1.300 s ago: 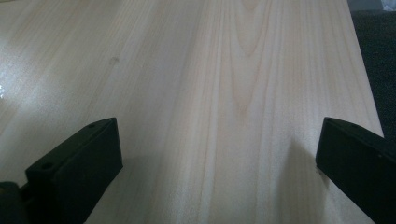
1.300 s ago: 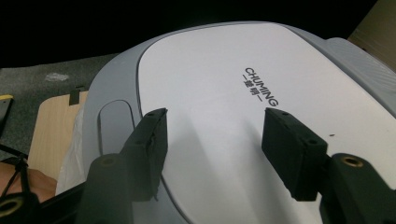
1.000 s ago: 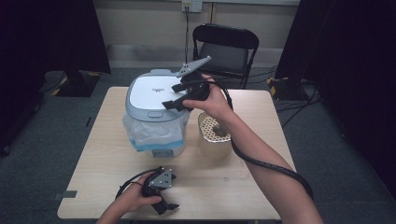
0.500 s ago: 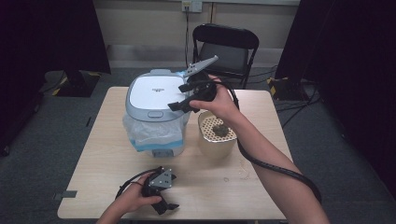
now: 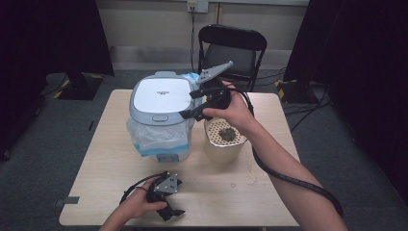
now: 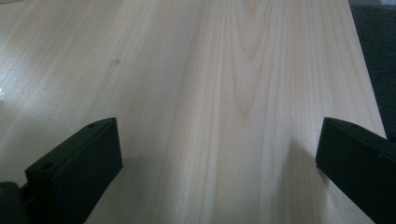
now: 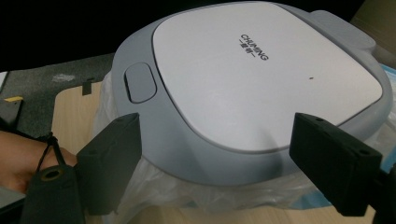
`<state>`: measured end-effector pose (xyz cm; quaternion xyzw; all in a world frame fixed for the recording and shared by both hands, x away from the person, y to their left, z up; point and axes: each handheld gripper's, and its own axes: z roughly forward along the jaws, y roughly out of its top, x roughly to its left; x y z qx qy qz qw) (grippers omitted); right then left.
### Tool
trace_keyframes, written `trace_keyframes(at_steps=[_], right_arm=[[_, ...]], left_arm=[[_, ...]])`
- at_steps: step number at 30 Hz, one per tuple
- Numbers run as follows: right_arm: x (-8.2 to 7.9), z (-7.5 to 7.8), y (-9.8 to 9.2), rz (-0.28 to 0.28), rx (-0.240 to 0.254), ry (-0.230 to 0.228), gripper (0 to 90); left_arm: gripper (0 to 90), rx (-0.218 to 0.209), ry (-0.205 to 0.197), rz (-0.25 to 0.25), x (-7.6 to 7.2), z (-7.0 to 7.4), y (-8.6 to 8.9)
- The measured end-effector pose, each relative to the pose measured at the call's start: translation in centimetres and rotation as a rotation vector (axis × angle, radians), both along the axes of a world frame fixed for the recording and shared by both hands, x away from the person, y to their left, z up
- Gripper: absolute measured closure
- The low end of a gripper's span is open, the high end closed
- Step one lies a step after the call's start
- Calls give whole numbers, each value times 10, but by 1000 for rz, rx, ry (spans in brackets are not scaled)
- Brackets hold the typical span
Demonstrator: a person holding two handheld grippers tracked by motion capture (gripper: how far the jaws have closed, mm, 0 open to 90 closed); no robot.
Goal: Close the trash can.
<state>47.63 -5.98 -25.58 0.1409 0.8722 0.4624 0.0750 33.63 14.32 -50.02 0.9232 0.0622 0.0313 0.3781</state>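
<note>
Bin: grey lidded bin (image 5: 161, 113) with a white top panel stands on the far left part of the table (image 5: 110, 163), its lid down; a clear plastic liner (image 5: 144, 139) bulges out under the rim.
Lid button: grey push button (image 7: 140, 82) sits at the near edge of the lid, just left of the right gripper's line in the right gripper view.
Right gripper: right gripper (image 5: 197, 103) hangs over the right edge of the bin lid, pointing left across it; its jaws are spread with nothing between them and have just been opening.
Right hand: hand (image 5: 235, 108) holds the gripper above the container.
Container: pale round container (image 5: 223, 142) with dark bits inside stands just right of the bin, touching or almost touching the liner.
Left gripper: left gripper (image 5: 168, 202) rests low at the near edge of the table, well apart from the bin; its jaws are spread wide over bare wood.
Chair: black folding chair (image 5: 233, 48) stands beyond the far edge of the table.
</note>
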Motion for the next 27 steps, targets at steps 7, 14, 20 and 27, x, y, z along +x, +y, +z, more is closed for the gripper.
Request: trace_keyframes(at_steps=[7, 14, 20, 27], right_arm=[[-5, -4, -13, -9, 4, 3, 166], [-10, -7, -26, -18, 4, 1, 166], [-15, -13, -35, -16, -2, 7, 166], [-22, -23, -46, -18, -6, 21, 159]], left_arm=[[0, 0, 0, 0, 0, 0, 0], [0, -1, 1, 0, 0, 0, 0], [0, -1, 1, 1, 0, 0, 0], [0, -1, 1, 1, 0, 0, 0]])
